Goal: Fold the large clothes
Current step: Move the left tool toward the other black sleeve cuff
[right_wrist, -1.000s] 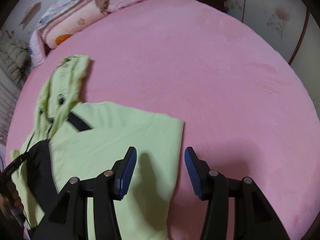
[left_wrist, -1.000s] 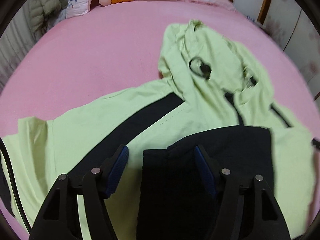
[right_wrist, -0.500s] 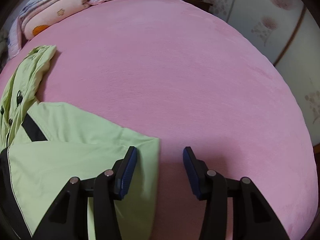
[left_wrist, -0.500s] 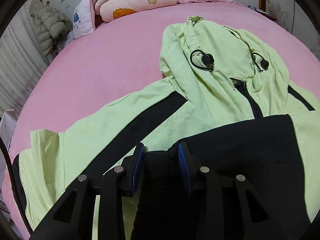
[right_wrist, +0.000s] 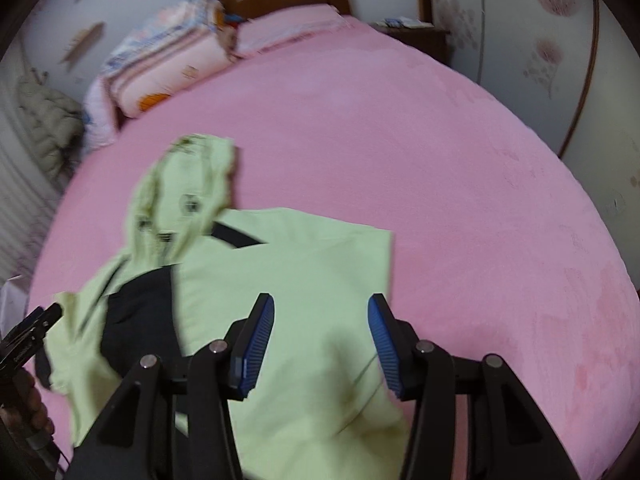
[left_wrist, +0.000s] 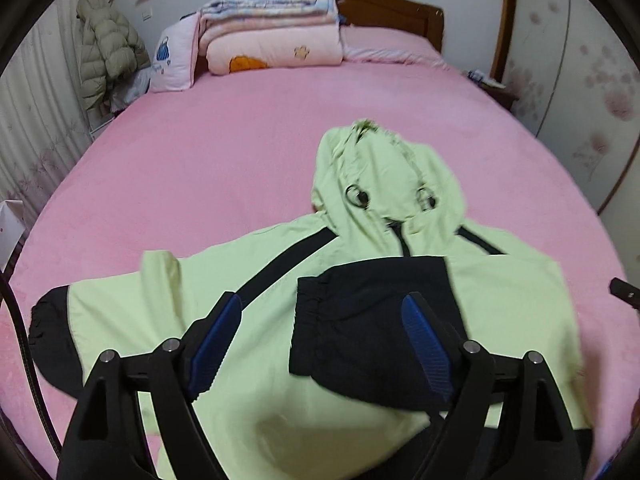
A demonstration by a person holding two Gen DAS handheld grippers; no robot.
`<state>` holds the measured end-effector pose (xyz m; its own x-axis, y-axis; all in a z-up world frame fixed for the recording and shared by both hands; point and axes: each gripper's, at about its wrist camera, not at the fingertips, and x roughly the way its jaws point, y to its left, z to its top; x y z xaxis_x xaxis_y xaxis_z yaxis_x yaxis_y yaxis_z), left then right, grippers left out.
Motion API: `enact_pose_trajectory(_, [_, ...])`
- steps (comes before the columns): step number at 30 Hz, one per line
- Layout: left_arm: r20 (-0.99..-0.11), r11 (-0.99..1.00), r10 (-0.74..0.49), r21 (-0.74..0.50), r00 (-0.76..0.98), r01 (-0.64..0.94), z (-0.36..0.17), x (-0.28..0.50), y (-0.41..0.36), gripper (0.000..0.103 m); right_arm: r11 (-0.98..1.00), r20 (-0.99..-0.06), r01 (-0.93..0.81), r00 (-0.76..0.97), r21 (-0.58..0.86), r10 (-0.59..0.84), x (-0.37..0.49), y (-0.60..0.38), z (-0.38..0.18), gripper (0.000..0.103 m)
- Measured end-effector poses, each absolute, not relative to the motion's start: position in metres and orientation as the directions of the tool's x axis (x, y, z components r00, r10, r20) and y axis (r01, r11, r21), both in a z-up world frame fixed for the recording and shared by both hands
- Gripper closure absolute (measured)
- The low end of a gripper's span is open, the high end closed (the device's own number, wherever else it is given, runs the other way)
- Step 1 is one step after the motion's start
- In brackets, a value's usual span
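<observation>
A light green hooded jacket (left_wrist: 248,280) with black stripes lies face up on the pink bed (left_wrist: 200,160), its hood (left_wrist: 380,168) pointing towards the headboard. One black sleeve end (left_wrist: 372,320) lies folded across the chest. The other sleeve stretches left to a black cuff (left_wrist: 48,328). My left gripper (left_wrist: 322,304) hovers above the folded sleeve; its jaws are opening wide and the pads touch nothing. My right gripper (right_wrist: 320,304) hangs open over the jacket's (right_wrist: 304,264) folded green side, holding nothing. The left gripper (right_wrist: 36,320) also shows at the right wrist view's left edge, in a hand.
Folded quilts (left_wrist: 272,36) and a pillow (left_wrist: 172,60) are stacked against the wooden headboard (left_wrist: 392,8). A puffy coat (left_wrist: 104,48) hangs by the left wall. A nightstand (left_wrist: 492,88) and flowered wardrobe doors (left_wrist: 592,80) stand on the right.
The left jaws narrowed over the black sleeve, then spread wide and let it lie. Both grippers rose and drew back from the jacket. The right jaws kept their width.
</observation>
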<state>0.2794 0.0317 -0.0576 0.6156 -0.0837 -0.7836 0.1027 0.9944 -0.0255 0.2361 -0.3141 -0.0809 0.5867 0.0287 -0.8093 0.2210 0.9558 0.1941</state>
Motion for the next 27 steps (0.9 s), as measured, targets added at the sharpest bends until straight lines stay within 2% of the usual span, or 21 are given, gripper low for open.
enact_pose_trajectory(6, [-0.743, 0.992, -0.116, -0.051, 0.659, 0.117, -0.006, 0.228, 0.037, 0.016, 0.971, -0.764, 0.137, 0.642, 0.197, 0.064, 0.191, -0.269, -0.033, 0.054])
enact_pose_trajectory(14, [-0.677, 0.990, -0.127, -0.042, 0.725, 0.135, 0.049, 0.153, 0.060, 0.014, 0.980, -0.741, 0.052, 0.663, 0.190, 0.109, 0.144, -0.217, 0.001, 0.054])
enact_pose_trajectory(16, [-0.660, 0.991, -0.118, -0.031, 0.742, 0.130, 0.058, 0.136, 0.069, 0.009, 0.985, -0.738, 0.032, 0.666, 0.168, 0.104, 0.136, -0.201, 0.008, 0.054])
enact_pose_trajectory(19, [-0.634, 0.991, -0.124, -0.046, 0.763, 0.124, 0.068, 0.113, 0.087, 0.004, 0.986, -0.724, -0.014, 0.677, 0.166, 0.132, 0.123, -0.176, 0.019, 0.054])
enact_pose_trajectory(27, [-0.603, 0.990, -0.140, -0.101, 0.786, 0.099, 0.065, 0.079, 0.158, 0.004, 0.982, -0.677, -0.117, 0.711, 0.151, 0.189, 0.104, -0.106, 0.034, 0.054])
